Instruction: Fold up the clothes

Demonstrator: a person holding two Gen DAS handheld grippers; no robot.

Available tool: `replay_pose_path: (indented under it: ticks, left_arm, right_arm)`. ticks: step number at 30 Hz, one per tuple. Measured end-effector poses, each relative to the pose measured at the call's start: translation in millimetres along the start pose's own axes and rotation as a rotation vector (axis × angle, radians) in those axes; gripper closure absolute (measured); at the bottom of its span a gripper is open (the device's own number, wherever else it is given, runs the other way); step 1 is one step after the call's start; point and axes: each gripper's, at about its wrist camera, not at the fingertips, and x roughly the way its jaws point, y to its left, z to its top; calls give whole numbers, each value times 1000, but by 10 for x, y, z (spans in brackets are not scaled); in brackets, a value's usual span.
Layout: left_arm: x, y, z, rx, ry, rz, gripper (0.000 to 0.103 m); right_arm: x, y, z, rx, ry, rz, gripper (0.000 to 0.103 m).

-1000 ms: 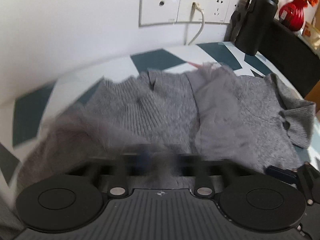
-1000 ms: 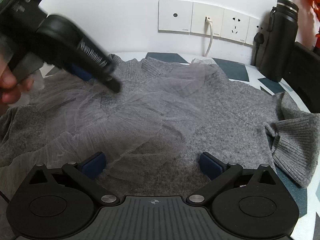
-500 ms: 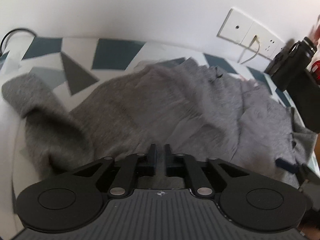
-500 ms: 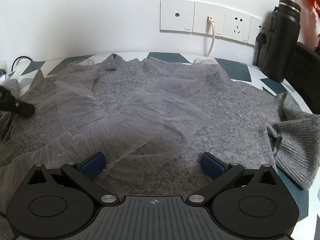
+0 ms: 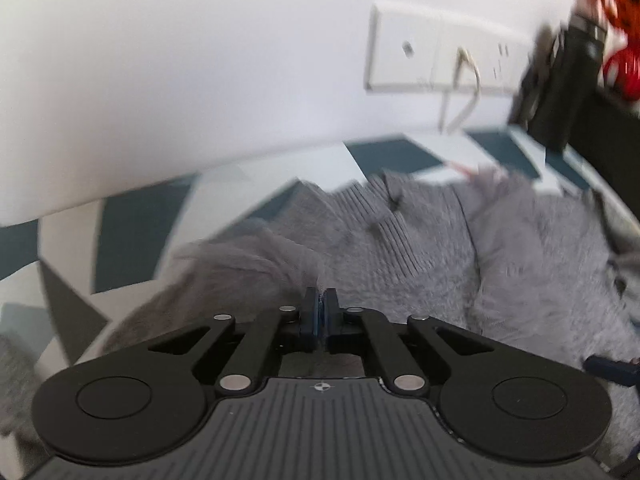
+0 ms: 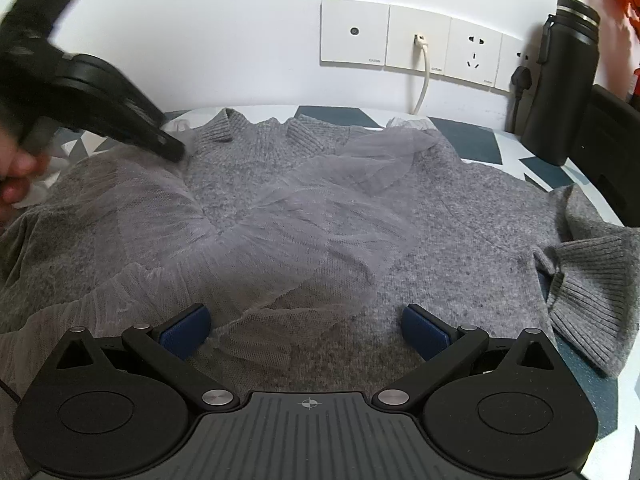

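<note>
Sweater: a grey knitted sweater lies spread flat over most of the table, its ribbed collar toward the back edge by the wall and its body running to the front edge under both grippers.
Tulle layer: a sheer grey mesh panel, part of the garment, lies rumpled across the chest and the left shoulder.
Right sleeve: the ribbed cuff lies folded back on itself near the right edge of the table.
Left gripper: the left gripper points down at the sweater's left shoulder near the back-left part of the table; its jaws have just been closing and now stand together, the blue pads meeting. In its own view the cloth bunches up right at the tips, but the blur hides whether any fabric is caught between them. The right wrist view shows its black tip at the tulle beside the collar, with the person's hand on the handle.
Right gripper: the right gripper hangs over the sweater's lower body near the front edge, jaws wide apart, nothing clamped.
Table: a white top with dark teal triangles.
Back wall: white socket plates with a white cable plugged in.
Back-right corner: a black flask stands upright.
</note>
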Motion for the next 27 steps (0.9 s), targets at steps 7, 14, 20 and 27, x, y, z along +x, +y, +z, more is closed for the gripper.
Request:
replay_pose_path:
  ticks: [7, 14, 20, 27]
  left_arm:
    - [-470, 813, -504, -446, -14, 110, 103]
    - [-363, 692, -102, -366, -74, 12, 46]
    - [226, 474, 282, -390, 13, -74, 46]
    - [25, 623, -44, -558, -51, -45, 103]
  right_arm:
    - [0, -1, 2, -1, 0, 2, 1]
    - [6, 17, 16, 2, 6, -3, 1]
    - [5, 16, 16, -2, 10, -2, 1]
    - [7, 21, 16, -5, 11, 2, 1]
